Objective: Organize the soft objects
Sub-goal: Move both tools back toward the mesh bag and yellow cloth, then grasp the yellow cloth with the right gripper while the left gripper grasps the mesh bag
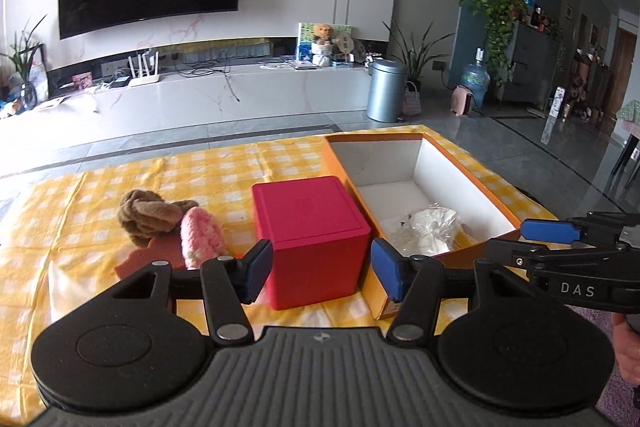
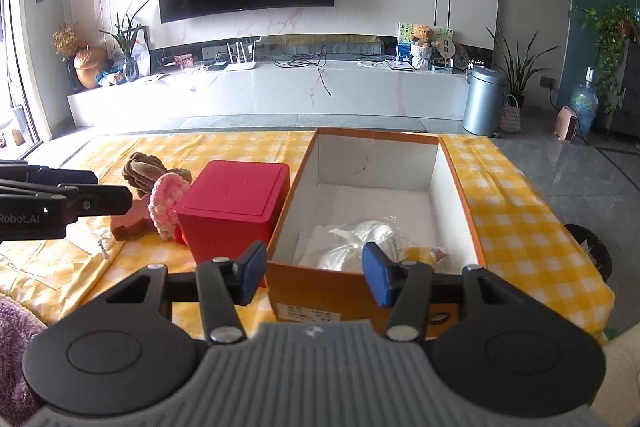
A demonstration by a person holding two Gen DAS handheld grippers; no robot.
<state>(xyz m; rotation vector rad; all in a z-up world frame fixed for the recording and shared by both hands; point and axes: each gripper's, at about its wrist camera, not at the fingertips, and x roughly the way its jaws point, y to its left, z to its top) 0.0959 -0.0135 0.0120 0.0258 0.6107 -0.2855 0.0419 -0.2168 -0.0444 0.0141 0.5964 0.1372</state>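
The soft things lie in two places: a brown plush bundle [image 1: 150, 217], a pink knitted piece [image 1: 201, 235] leaning against it and a flat salmon-pink foam shape [image 2: 130, 221] sit together on the yellow-and-white checked cloth of the bench [image 1: 80, 211], ahead and to the left of the left tongs [image 1: 318, 269], while a white crumpled item in clear wrapping [image 2: 360, 245] rests inside the open orange cardboard box with a white lining [image 2: 460, 187], just ahead of the right tongs [image 2: 314, 273]. A red cube-shaped box with a lid [image 1: 312, 235] stands between the plush group and the orange box, touching the box's side, straight ahead of the left tongs. Both tongs stand spread with nothing between their blue pads. The right tongs show at the right edge of the left view, over the orange box's near corner.
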